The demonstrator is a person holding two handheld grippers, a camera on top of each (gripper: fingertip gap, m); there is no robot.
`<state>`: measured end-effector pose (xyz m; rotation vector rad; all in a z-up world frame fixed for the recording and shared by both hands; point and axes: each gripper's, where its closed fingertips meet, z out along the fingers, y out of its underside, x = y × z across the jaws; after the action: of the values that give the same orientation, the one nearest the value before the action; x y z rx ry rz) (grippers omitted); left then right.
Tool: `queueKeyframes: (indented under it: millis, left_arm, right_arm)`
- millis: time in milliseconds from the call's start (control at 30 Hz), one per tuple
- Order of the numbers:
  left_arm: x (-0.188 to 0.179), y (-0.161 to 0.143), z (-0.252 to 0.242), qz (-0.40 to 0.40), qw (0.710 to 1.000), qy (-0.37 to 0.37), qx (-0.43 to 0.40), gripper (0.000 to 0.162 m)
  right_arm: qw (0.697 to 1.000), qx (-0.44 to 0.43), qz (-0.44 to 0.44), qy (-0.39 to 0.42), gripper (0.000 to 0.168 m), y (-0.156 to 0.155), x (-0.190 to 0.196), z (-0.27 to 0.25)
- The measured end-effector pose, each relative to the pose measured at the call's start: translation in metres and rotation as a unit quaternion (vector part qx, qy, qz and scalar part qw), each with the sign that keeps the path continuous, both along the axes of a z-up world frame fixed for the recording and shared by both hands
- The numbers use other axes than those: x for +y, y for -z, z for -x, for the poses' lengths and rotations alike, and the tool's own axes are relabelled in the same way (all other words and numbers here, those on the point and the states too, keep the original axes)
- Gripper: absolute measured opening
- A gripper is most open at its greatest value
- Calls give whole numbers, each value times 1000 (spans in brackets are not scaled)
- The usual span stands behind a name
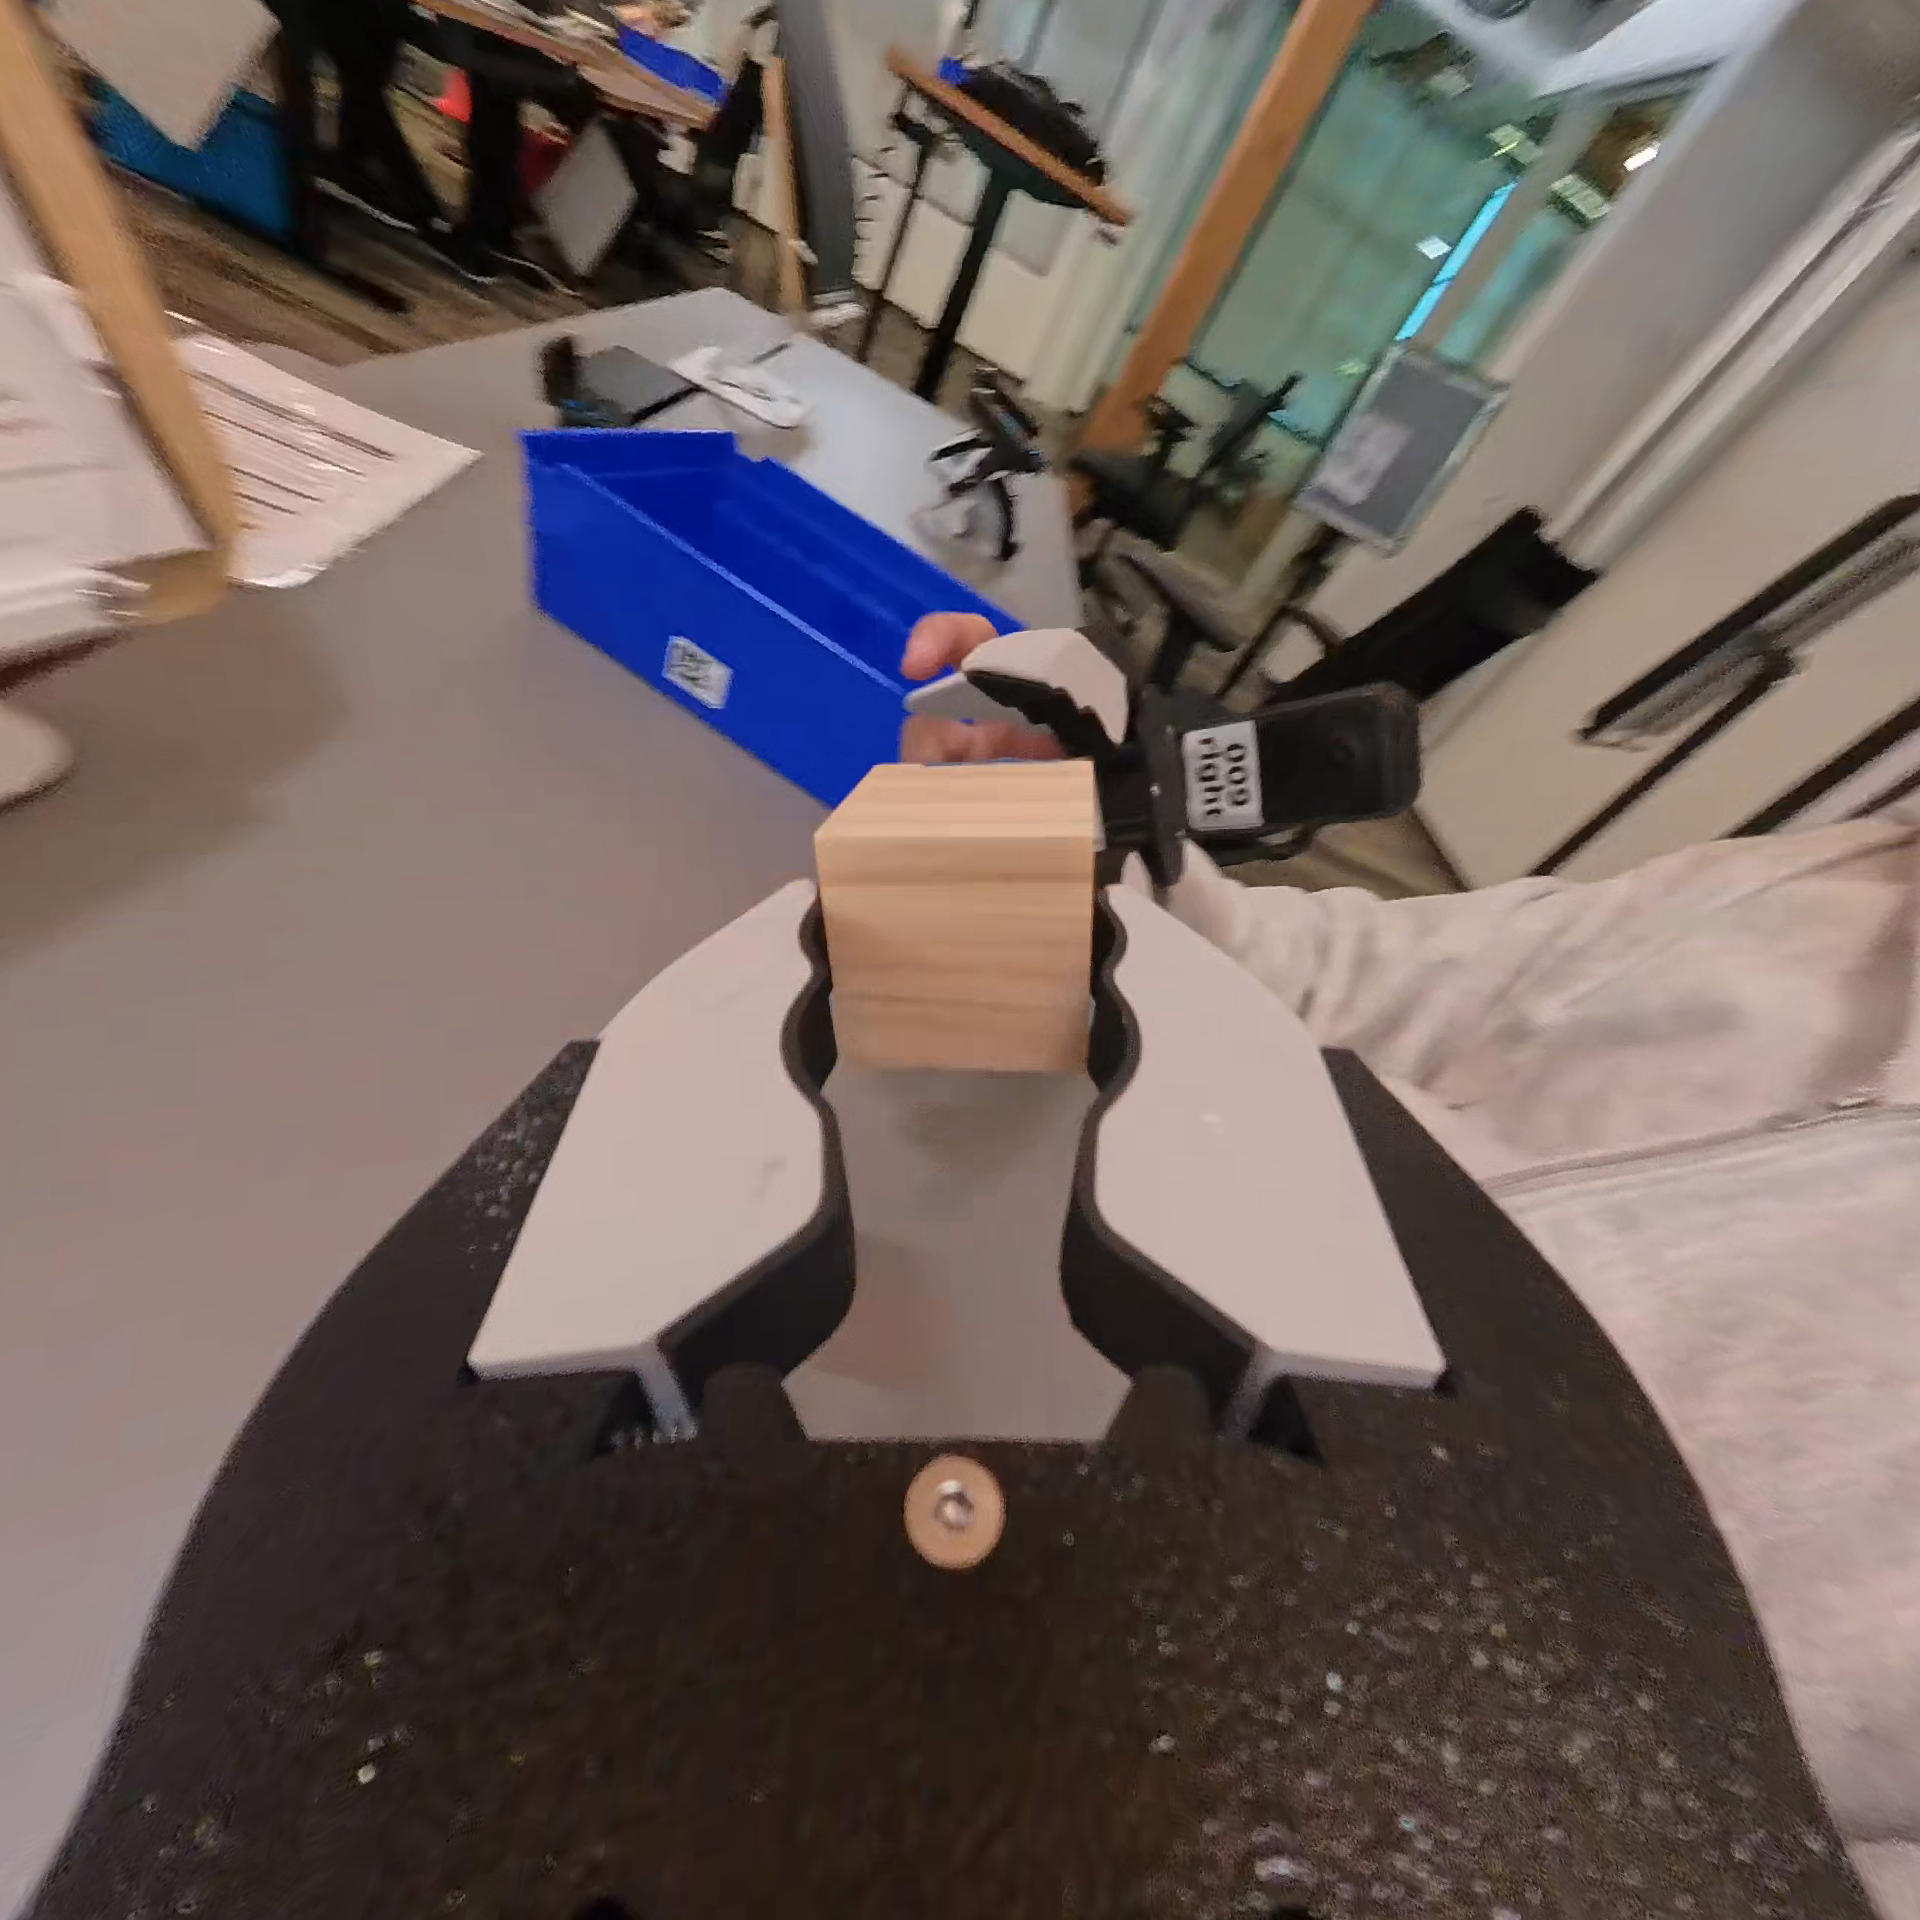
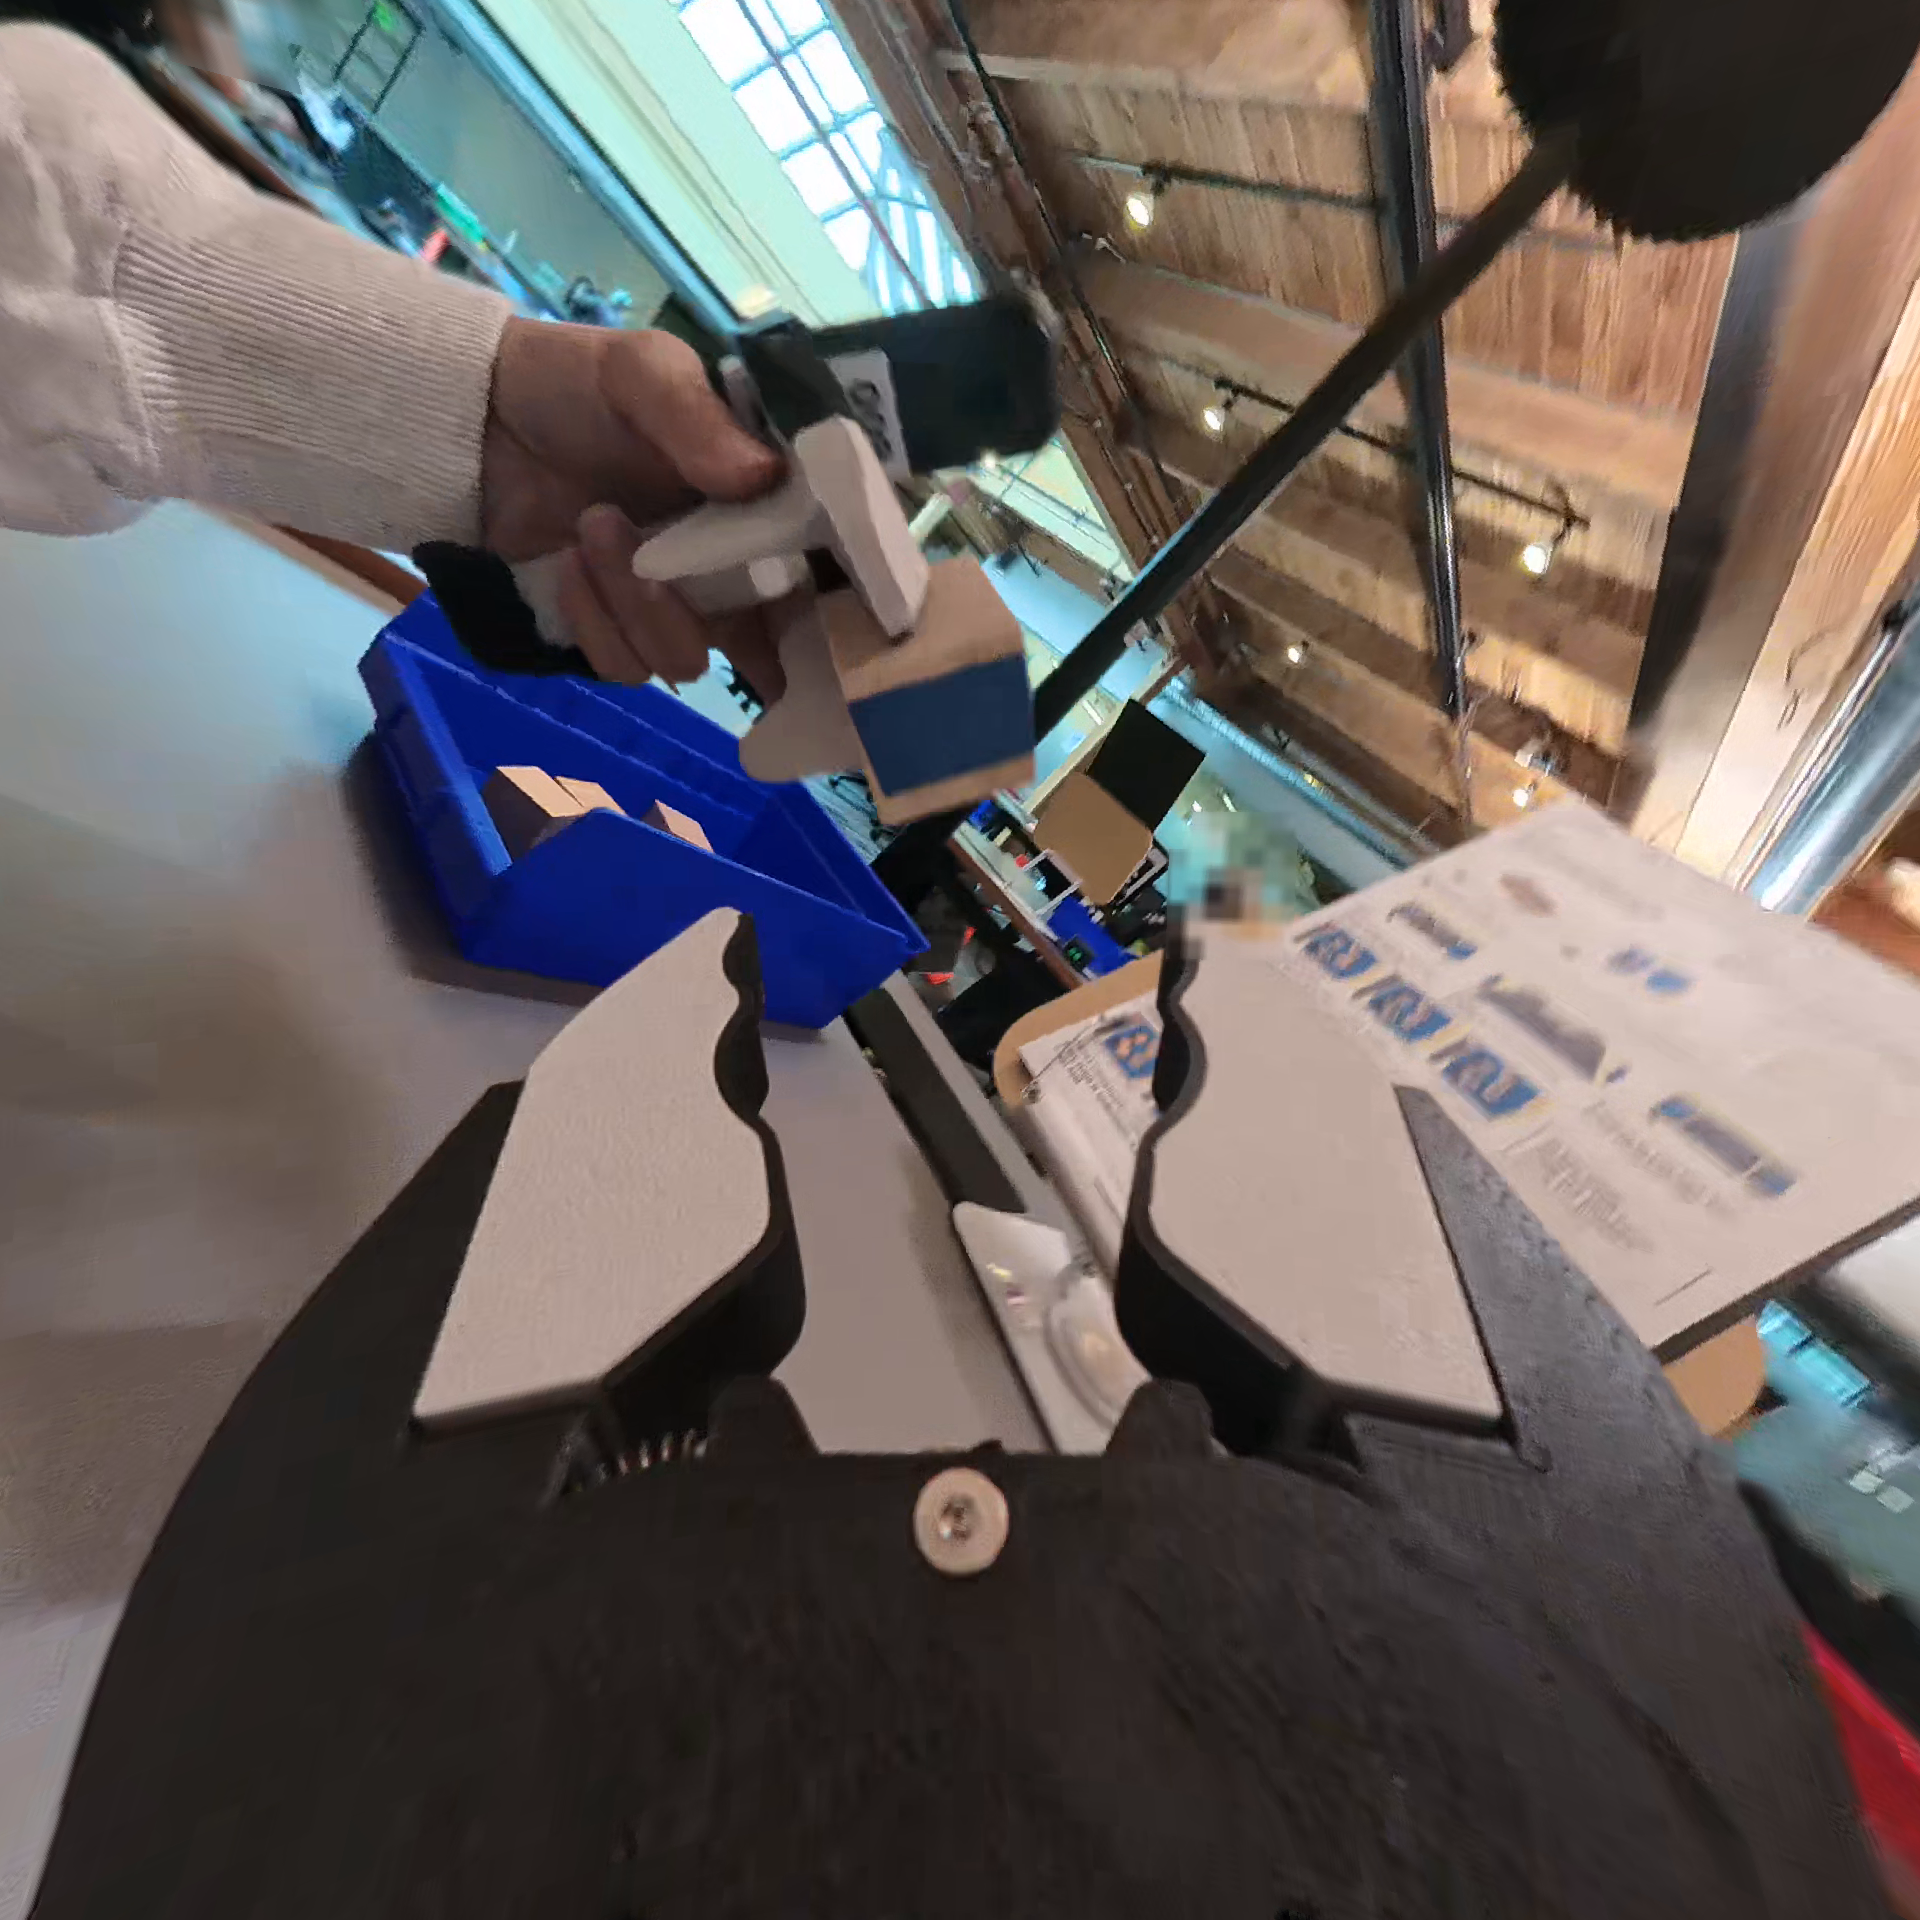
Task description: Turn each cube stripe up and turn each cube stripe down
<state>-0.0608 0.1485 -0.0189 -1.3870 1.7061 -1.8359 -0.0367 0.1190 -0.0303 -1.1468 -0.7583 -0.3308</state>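
Grey table [image 1: 312, 935] below, blue bin [image 1: 727, 582] at 11 o'clock. My left tongs [image 1: 956, 935] clenched on cube [image 1: 956, 914], lifted, stripe facing away. Right tongs [image 2: 956, 997] released, empty. More cubes [image 2: 561, 805] wait in bin: I judge task early.

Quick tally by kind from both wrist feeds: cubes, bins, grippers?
Wooden cubes: at least 3, namely 1 held cube in the air, and at least 2 in the bin, bin cubes; more may be hidden.
Blue bin: 1
Grippers: 2, left gripper and right gripper
Total: at least 6
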Motion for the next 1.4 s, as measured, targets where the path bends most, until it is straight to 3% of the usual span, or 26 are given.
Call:
queueKeyframes:
  millis: [133,333,700,767,867,933,1033,1133,1200,1300,1400]
  left_arm:
    - [-34,-1,-14,54,996,70,4,45]
    - [-59,4,-26,80,989,127,7,45]
    - [-64,14,-34,99,986,134,19,46]
    - [-62,16,-37,85,989,117,9,47]
    - [-48,14,-48,41,998,42,-19,63]
    - [-36,13,-55,8,999,-15,-35,74]
    - [-14,21,-66,-68,990,-116,-52,75]
    - [10,46,-75,-173,962,-210,-36,74]
    - [16,64,-79,-233,944,-233,-24,74]
    - [13,86,-89,-256,934,-247,-6,74]
    - [7,102,-98,-255,932,-258,0,73]
  right_arm:
    - [996,-87,-8,-1,64,-8,-6,6]
    - [994,-108,-14,-17,54,-12,-14,2]
    - [994,-101,24,-39,43,-5,-12,2]
    - [994,-94,50,-36,43,-2,-11,1]
    - [993,-62,96,-30,43,-6,-14,-11]
    - [990,-50,128,6,43,-12,-15,-36]
    - [974,-36,204,96,43,-18,-19,-100]
    - [929,-17,325,178,44,-13,-36,-177]
    - [886,9,391,248,44,-9,-53,-236]
    - [791,87,496,349,44,11,-87,-319]
    - [672,193,562,443,44,39,-126,-383]
